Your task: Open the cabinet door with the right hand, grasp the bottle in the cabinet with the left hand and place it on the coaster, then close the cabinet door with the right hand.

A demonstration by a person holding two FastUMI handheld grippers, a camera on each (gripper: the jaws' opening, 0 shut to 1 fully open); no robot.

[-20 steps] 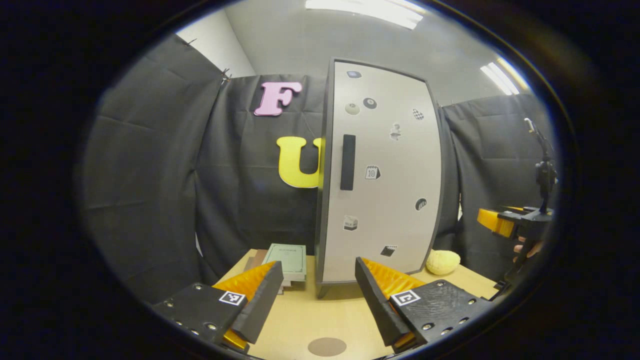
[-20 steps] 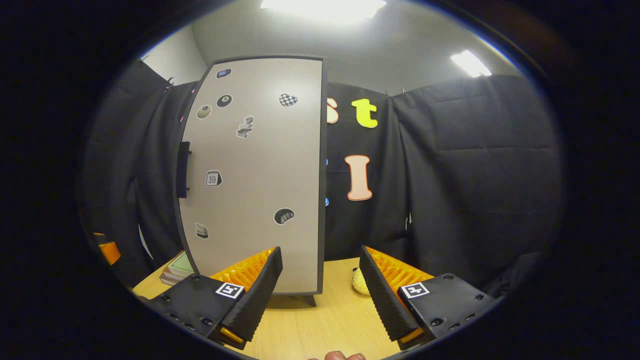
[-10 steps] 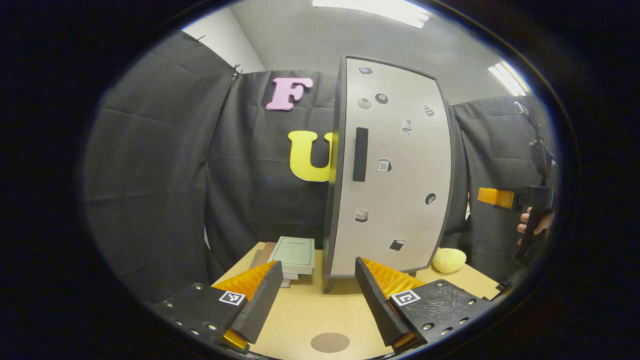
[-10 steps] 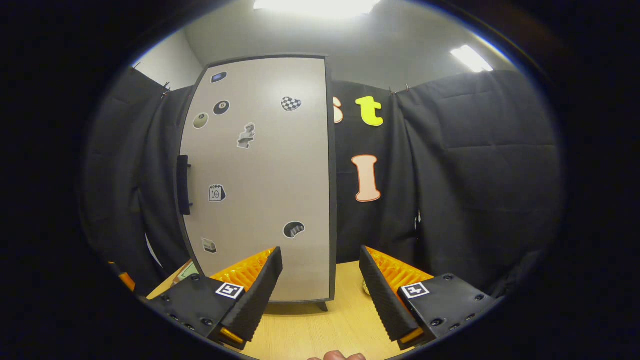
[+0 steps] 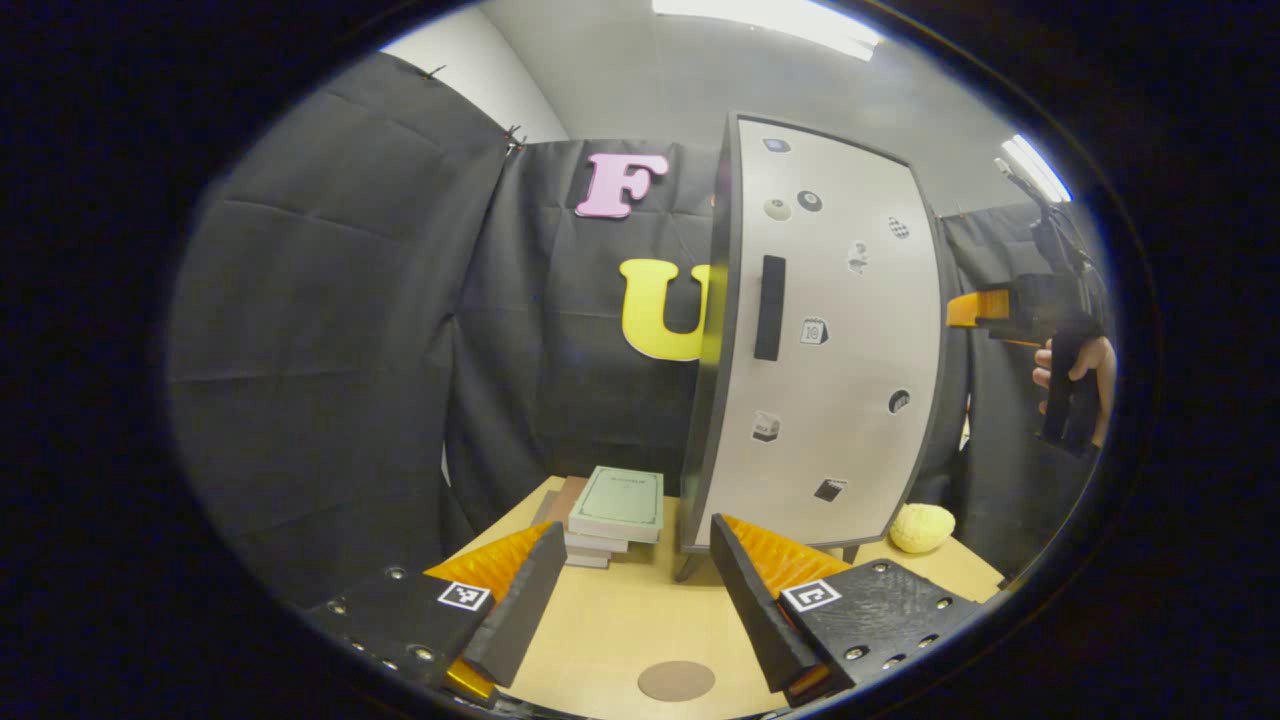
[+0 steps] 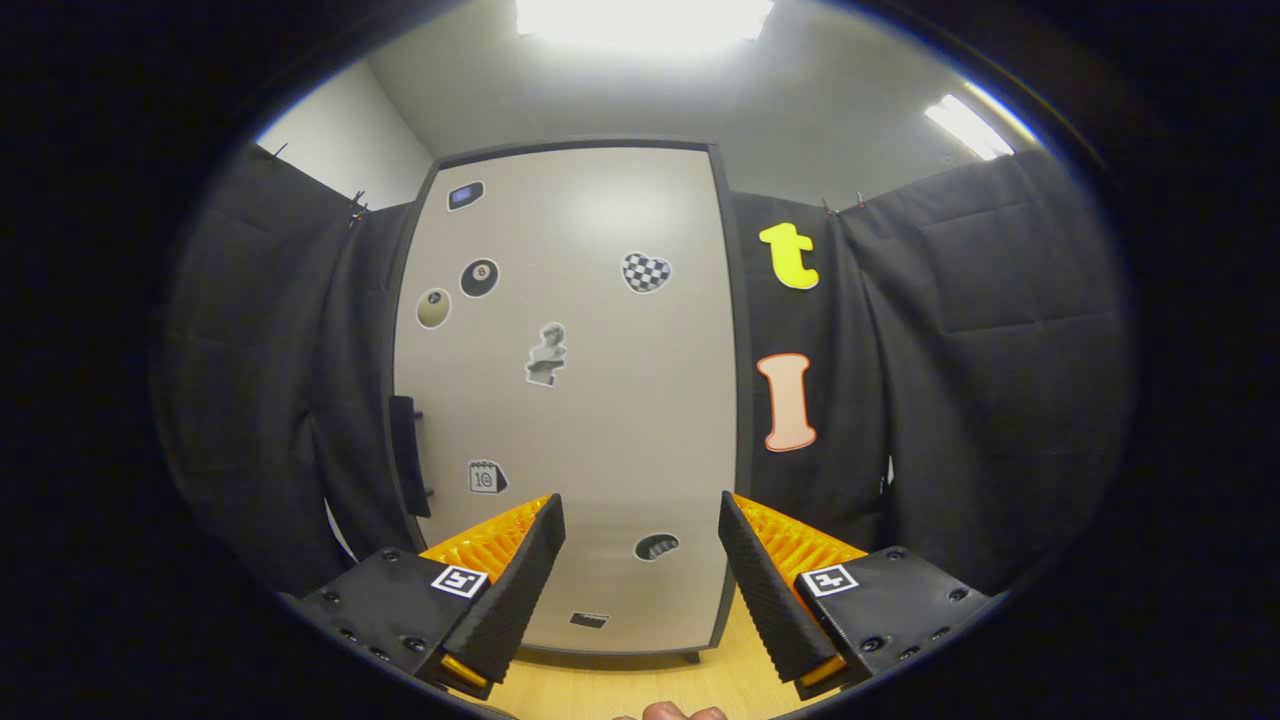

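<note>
In the left gripper view, the left claw [image 5: 632,590] hangs low over the light wooden desk [image 5: 610,630] with its black and orange fingers spread wide and nothing between them. Just ahead of it a round brown coaster [image 5: 676,680] lies flat on the desk. Farther on, a stack of books with a pale green cover [image 5: 617,505] sits beside the tall grey cabinet with a dark frame [image 5: 830,350]; its sticker-dotted door is closed, its black bar handle [image 5: 768,307] untouched. A yellow sponge [image 5: 921,527] rests at the cabinet's other side.

In the right gripper view, the right claw [image 6: 640,580] is also wide and empty, raised and facing the cabinet door [image 6: 580,400], apart from it.
</note>
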